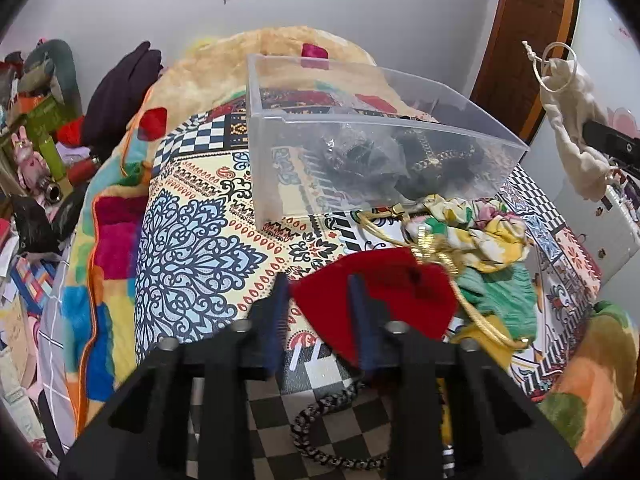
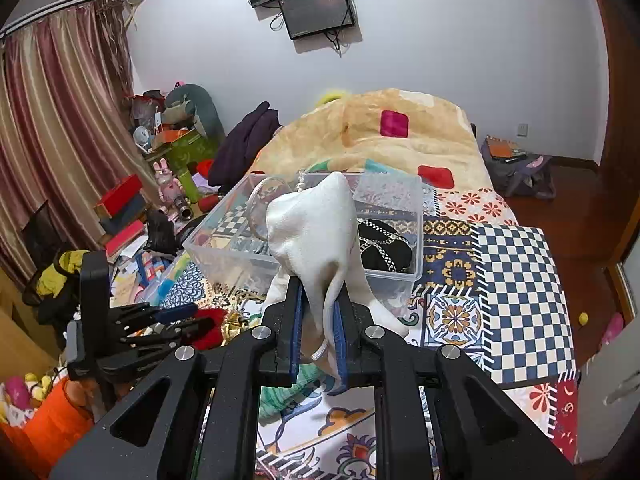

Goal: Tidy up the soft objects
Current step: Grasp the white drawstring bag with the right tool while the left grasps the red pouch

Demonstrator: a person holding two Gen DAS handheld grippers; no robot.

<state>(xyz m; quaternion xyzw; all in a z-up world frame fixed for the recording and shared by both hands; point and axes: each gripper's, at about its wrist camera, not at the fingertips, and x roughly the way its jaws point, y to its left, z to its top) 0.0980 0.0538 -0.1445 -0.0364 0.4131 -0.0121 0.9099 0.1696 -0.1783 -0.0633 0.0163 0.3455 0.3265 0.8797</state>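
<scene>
A clear plastic bin [image 1: 360,128] [image 2: 224,256] stands on the patterned bed and holds a black pouch with a chain [image 1: 432,156] [image 2: 384,248]. My right gripper [image 2: 319,300] is shut on a white drawstring pouch [image 2: 316,232] and holds it up in the air in front of the bin; the pouch also shows in the left wrist view [image 1: 576,120]. My left gripper [image 1: 320,292] is open, low over a red felt pouch [image 1: 384,300], whose left edge lies between the fingers. Beside it lie a floral fabric piece [image 1: 476,228], a green cloth [image 1: 500,296] and a gold cord [image 1: 440,256].
A black-and-white braided cord [image 1: 320,432] lies under the left gripper. A fluffy beige blanket [image 2: 400,136] covers the bed's far end. Cluttered boxes and toys [image 2: 160,184] line the left side, with curtains [image 2: 56,120] behind. The bed's right edge drops to a wooden floor [image 2: 580,220].
</scene>
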